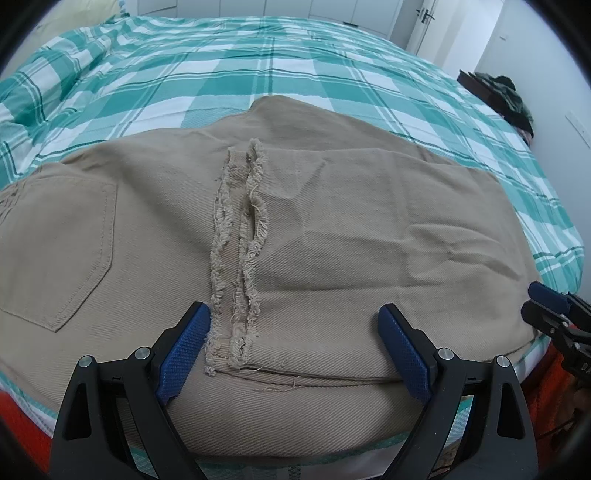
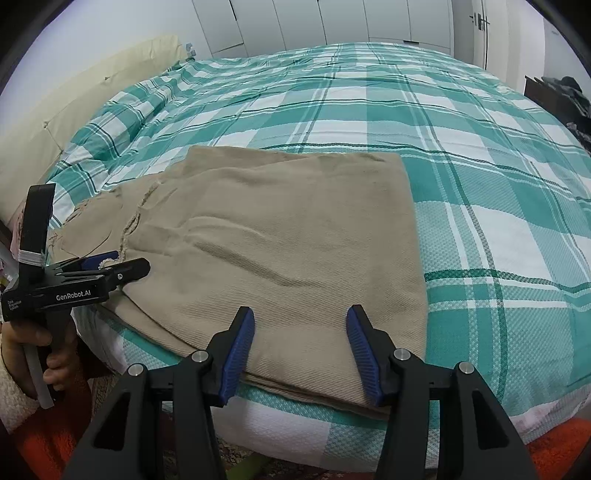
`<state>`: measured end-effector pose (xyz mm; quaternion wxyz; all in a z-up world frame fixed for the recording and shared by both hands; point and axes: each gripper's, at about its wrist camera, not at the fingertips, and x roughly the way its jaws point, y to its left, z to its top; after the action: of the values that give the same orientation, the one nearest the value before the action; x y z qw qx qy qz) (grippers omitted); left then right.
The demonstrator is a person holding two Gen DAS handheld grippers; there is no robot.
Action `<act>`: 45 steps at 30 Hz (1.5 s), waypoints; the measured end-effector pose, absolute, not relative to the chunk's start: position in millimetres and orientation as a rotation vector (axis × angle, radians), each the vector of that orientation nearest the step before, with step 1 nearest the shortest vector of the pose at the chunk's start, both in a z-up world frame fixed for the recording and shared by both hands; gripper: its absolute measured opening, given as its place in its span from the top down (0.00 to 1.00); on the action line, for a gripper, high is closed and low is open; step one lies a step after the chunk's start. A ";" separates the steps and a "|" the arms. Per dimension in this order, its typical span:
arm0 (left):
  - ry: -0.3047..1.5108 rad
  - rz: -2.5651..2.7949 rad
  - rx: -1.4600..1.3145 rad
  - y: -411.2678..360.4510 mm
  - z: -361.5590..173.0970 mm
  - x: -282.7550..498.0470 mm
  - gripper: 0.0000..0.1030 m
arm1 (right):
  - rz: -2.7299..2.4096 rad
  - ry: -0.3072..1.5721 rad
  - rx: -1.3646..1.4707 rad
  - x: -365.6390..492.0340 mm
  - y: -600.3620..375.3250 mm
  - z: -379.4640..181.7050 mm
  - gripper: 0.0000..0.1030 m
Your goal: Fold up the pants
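Tan pants (image 1: 332,221) lie folded on the bed, with the two frayed leg hems (image 1: 240,240) laid over the seat beside a back pocket (image 1: 62,251). My left gripper (image 1: 293,314) stands wide open at the near edge. Its blue pads straddle the hem ends without pressing on them. In the right wrist view the pants (image 2: 295,229) form a flat rectangle. My right gripper (image 2: 301,314) is open over their near folded edge, with cloth beneath the gap. The left gripper (image 2: 110,266) shows at the left, held by a hand (image 2: 55,354). The right gripper (image 1: 546,299) shows at the right edge.
A green and white plaid cover (image 2: 480,184) spreads over the whole bed. A cream pillow (image 2: 74,110) lies at the far left, and dark clothes (image 1: 509,99) are piled beyond the bed's right side. Orange fabric (image 2: 554,443) lies below the near edge. White cupboard doors (image 2: 332,22) stand behind.
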<state>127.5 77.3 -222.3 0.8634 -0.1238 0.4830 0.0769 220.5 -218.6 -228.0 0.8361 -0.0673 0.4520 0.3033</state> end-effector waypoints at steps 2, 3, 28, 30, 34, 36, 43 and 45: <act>1.014 0.159 -0.268 77.7 -220.4 125.9 0.10 | 0.642 0.956 -0.144 220.1 -218.3 -228.8 0.48; 1.015 0.159 -0.278 78.2 -218.1 124.3 0.10 | 0.642 0.954 -0.147 219.8 -218.1 -229.4 0.48; 0.561 0.350 -1.182 324.0 -151.4 -54.3 0.20 | 0.631 0.969 -0.142 223.8 -216.4 -229.6 0.46; 0.573 0.358 -1.192 331.5 -157.6 -51.1 0.30 | 0.631 0.968 -0.143 224.0 -216.6 -229.6 0.46; 0.612 0.398 -1.214 342.6 -176.5 -43.0 0.43 | 0.634 0.966 -0.143 223.9 -216.7 -229.3 0.46; 0.634 0.421 -1.205 345.8 -184.4 -40.4 0.44 | 0.635 0.963 -0.142 223.7 -217.0 -229.3 0.46; 0.642 0.448 -1.184 353.7 -194.7 -35.0 0.46 | 0.631 0.959 -0.145 221.9 -216.0 -229.7 0.45; 0.647 0.456 -1.175 355.5 -196.2 -31.9 0.47 | 0.631 0.957 -0.146 222.0 -215.9 -229.7 0.45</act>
<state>-31.9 355.5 -196.2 0.7594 -0.5398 0.2969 0.2094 222.0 -215.9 -229.7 0.8376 -0.0691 0.4524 0.2983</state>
